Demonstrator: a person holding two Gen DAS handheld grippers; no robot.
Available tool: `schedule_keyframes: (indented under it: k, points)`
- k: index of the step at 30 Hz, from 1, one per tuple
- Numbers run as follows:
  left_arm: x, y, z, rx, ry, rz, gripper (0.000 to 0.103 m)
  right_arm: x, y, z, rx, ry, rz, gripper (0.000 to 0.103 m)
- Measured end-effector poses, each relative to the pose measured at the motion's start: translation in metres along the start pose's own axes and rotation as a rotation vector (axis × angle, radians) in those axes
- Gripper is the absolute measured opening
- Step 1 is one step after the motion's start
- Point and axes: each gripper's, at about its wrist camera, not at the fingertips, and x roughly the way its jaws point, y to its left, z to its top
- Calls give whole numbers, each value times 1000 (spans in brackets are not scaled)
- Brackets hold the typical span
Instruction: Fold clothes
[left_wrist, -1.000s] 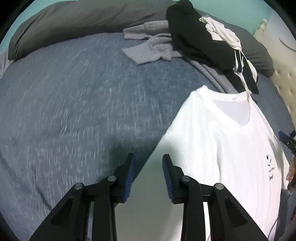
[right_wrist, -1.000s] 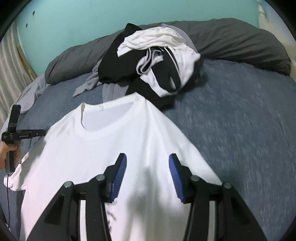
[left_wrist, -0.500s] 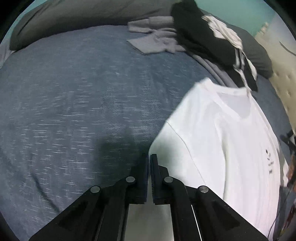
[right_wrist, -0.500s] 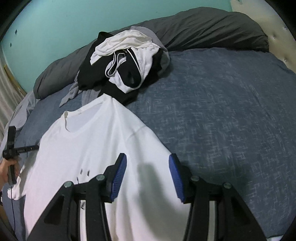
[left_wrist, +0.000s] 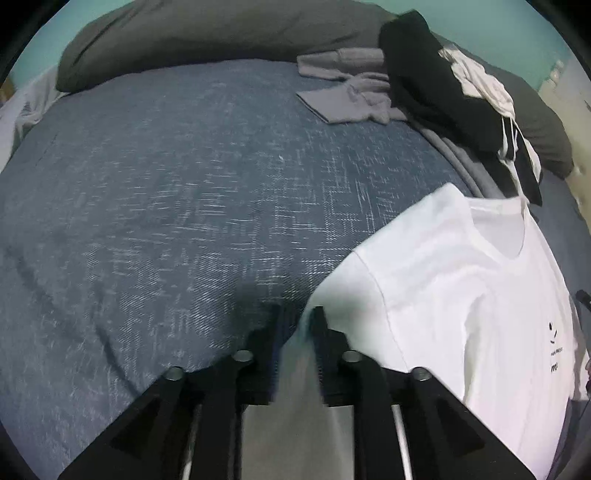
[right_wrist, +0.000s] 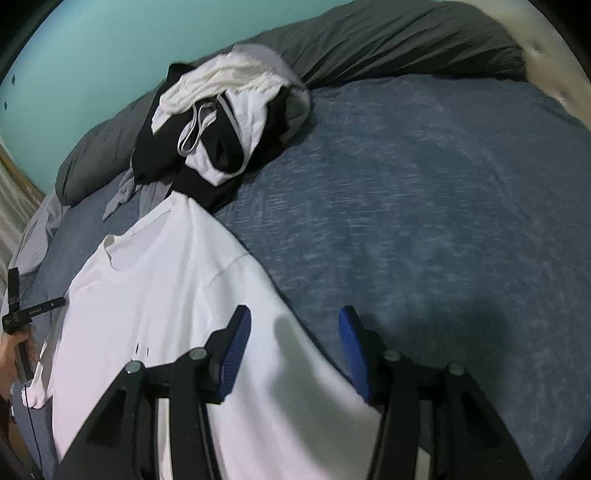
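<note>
1. Plainly, a white T-shirt is laid flat on the bed, collar toward the clothes pile.
2. Its sleeve edge is straddled by the opening left gripper, unpinched.
3. The right gripper is held open over the opposite side edge, equally near.

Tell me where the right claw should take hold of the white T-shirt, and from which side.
Probably the sleeve hem on the white T-shirt, at its outer edge, which lies flat on the blue bedspread between the fingers of the right claw. Come down from above on the bedspread side: the free edge faces that way. The left claw, its jaws opening, straddles the opposite sleeve edge.
</note>
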Motion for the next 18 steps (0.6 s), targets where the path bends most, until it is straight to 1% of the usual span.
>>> schedule_keyframes:
  k: [2, 3, 5, 8, 10, 12, 13, 14, 16, 18]
  points:
    - [-9, 3, -3, -14, -25, 10, 41, 11, 11, 8, -27, 6, 6, 52]
    - [-14, 4, -4, -21, -36, 11, 43, 17, 16, 11, -40, 12, 3, 52]
    - [-21, 6, -8, -33, -51, -5, 44, 29, 22, 16, -51, 32, -4, 56]
    - [-32, 9, -19, -36, -81, -32, 44, 48, 28, 23, -49, 70, -17, 56]
    - [-39, 9, -29, -40, -93, -54, 44, 54, 30, 24, -54, 67, -25, 55]
    - [-46, 7, -39, -38, -101, -74, 45, 58, 34, 23, -77, 70, -52, 38]
    - [-49, 6, -45, -36, -106, -82, 45, 58, 33, 23, -80, 67, -55, 24]
    - [-54, 6, -51, -36, -115, -90, 45, 56, 32, 22, -79, 58, -52, 8]
    - [-60, 4, -62, -45, -126, -110, 46, 53, 30, 21, -82, 47, -51, 2]
    - [-63, 3, -73, -53, -131, -125, 46, 50, 31, 21, -102, 41, -53, 2]
